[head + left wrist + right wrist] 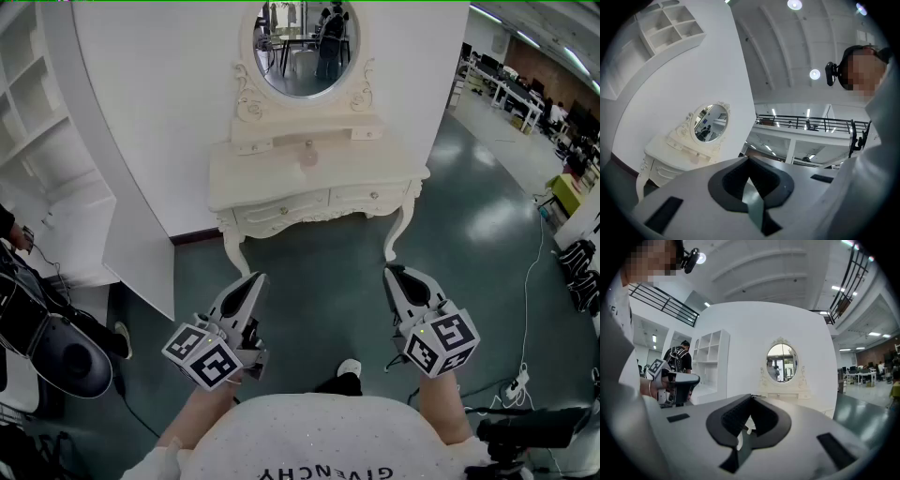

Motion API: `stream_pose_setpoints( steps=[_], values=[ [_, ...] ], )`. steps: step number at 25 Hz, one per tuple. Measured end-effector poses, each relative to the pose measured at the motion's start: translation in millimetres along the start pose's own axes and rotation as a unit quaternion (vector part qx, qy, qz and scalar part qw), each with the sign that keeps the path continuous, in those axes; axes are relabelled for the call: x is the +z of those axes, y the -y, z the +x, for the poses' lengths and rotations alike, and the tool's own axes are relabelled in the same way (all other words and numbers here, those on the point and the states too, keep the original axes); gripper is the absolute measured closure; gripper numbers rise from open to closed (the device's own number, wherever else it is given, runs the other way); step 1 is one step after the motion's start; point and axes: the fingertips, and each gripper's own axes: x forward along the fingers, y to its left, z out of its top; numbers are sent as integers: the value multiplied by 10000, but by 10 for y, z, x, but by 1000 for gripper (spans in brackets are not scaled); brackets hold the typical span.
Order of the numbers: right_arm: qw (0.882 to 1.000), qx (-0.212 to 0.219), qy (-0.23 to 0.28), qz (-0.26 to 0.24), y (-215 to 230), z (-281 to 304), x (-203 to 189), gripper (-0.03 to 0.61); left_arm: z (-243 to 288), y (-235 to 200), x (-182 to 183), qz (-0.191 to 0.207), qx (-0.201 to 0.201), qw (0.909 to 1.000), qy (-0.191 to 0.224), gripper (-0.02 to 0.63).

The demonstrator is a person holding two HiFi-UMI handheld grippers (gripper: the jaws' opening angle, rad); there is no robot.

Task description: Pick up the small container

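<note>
both hands are held low before the body. the left gripper (255, 277) and the right gripper (392, 272) are side by side and point toward the white dressing table (272, 183). each has its jaws pressed together, with nothing between them. the small container (307, 158) sits on the table top under the mirror (302, 47), well apart from both grippers. only the right gripper view shows a standing person (677, 357) by the shelves (710, 357).
</note>
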Motion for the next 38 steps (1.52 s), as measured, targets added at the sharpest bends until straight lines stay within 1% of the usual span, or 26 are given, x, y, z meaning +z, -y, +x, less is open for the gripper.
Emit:
stream_pose_setpoints(
  steps=[3,7,14,16,18,20,21,25,27,32,35,38],
  values=[
    [9999,13,20,115,26,50,6,580,41,-67,-7,5,5,10000,-22,611],
    [9999,-24,-26,110,44,140,-25,580,69,-171,5,-34,6,10000,-31,612],
    [9997,-98,-71,204,74,326,-117,580,169,-282,24,-5,-91,9998,-176,611],
    [9993,-152,-75,321,129,394,-138,578,221,-312,42,29,-110,9998,-179,611],
    [9982,-166,-123,570,208,485,-181,577,285,-363,33,34,-94,9998,-198,611],
    [9969,-137,-129,770,278,587,-203,577,343,-443,13,35,-34,9997,-229,611],
    [9967,-136,-89,793,319,644,-190,577,379,-492,13,33,11,9997,-227,611],
    [9982,-206,-38,567,536,956,-155,577,580,-709,39,-91,170,9997,-134,612],
    [9985,-180,-78,508,643,1164,-176,577,699,-837,41,-87,242,9995,-163,611],
    [9976,187,-76,665,921,1726,-71,577,1128,-1091,141,56,315,9991,-281,611],
    [9983,354,-132,449,1113,2006,-1,577,1458,-1253,222,63,371,9991,-202,611],
    [9988,375,-72,301,1371,2235,109,577,1780,-1337,309,136,353,9992,-109,611]
  ],
)
